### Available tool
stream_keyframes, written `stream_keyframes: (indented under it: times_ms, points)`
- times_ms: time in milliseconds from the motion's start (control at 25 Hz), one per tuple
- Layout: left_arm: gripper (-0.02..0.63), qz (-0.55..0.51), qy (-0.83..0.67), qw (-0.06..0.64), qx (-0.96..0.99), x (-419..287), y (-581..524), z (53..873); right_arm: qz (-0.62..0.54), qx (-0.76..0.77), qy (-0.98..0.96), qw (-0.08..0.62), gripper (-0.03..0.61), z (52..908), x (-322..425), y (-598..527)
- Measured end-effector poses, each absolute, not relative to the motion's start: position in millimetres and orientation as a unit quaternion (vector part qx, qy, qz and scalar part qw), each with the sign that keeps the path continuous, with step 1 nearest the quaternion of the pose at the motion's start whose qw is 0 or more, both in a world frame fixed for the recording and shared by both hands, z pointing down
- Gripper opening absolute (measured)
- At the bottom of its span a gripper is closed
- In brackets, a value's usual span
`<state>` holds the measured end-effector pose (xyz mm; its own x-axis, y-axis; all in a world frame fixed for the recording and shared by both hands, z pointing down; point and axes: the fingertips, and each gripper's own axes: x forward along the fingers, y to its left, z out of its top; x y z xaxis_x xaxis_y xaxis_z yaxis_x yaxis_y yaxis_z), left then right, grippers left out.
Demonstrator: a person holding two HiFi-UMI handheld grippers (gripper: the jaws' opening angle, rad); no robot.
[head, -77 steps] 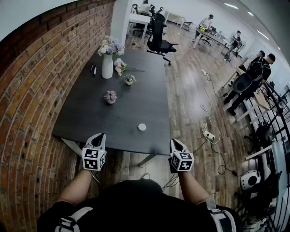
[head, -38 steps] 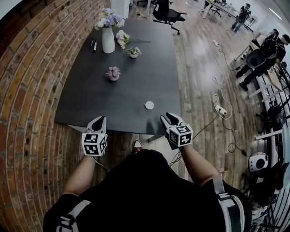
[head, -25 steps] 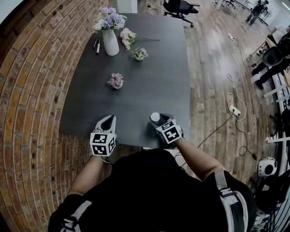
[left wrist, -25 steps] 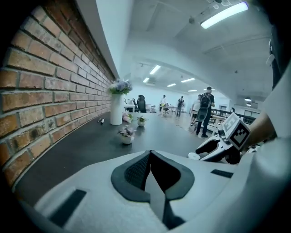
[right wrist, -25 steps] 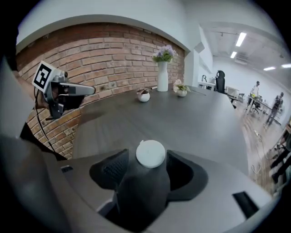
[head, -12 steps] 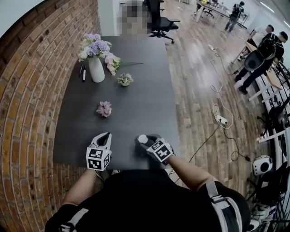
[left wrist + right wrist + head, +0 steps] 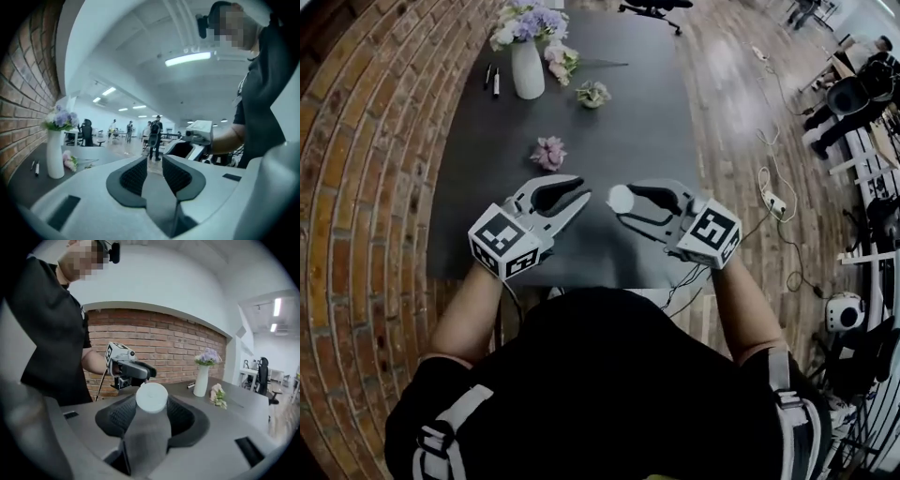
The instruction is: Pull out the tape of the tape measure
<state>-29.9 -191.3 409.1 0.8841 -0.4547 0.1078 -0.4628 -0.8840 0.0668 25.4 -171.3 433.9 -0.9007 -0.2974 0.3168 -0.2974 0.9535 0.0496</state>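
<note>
Gripping the round white tape measure (image 7: 151, 397) between its pads, the right hand-held gripper (image 7: 623, 204) holds it over the near part of the dark table (image 7: 628, 122). Facing it, just beside, the left hand-held gripper (image 7: 582, 190) is opening its jaws, with a narrow gap between them and nothing inside. A vase of flowers (image 7: 528, 66) stands at the table's far end.

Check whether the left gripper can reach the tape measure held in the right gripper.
Probably yes. The left gripper, jaws opening and empty, points at the tape measure clamped in the right gripper just across from it above the table, with nothing between them.
</note>
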Motion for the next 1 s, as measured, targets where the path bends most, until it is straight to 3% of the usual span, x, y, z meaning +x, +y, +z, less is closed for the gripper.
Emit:
stream_keyframes:
  times_ms: [40, 80, 440, 640, 1000]
  points:
    - [0.115, 0.034, -0.212, 0.040, 0.976, -28, -183, 399, -0.011, 0.138, -0.977, 0.162, 0.206, 426, 21, -166]
    - [0.135, 0.031, -0.189, 0.036, 0.981, -26, -176, 392, -0.021, 0.125, -0.979, 0.161, 0.206, 420, 16, -162]
    - [0.138, 0.080, -0.090, 0.006, 0.993, -10, -146, 397, -0.044, 0.147, -0.975, 0.161, 0.206, 410, 6, -155]
    - [0.048, 0.079, -0.092, -0.013, 0.993, -7, -151, 395, -0.041, 0.175, -0.971, 0.156, 0.206, 407, 10, -160]
    - [0.041, 0.066, -0.118, -0.034, 0.990, -4, -162, 386, -0.027, 0.187, -0.973, 0.133, 0.206, 399, 16, -172]
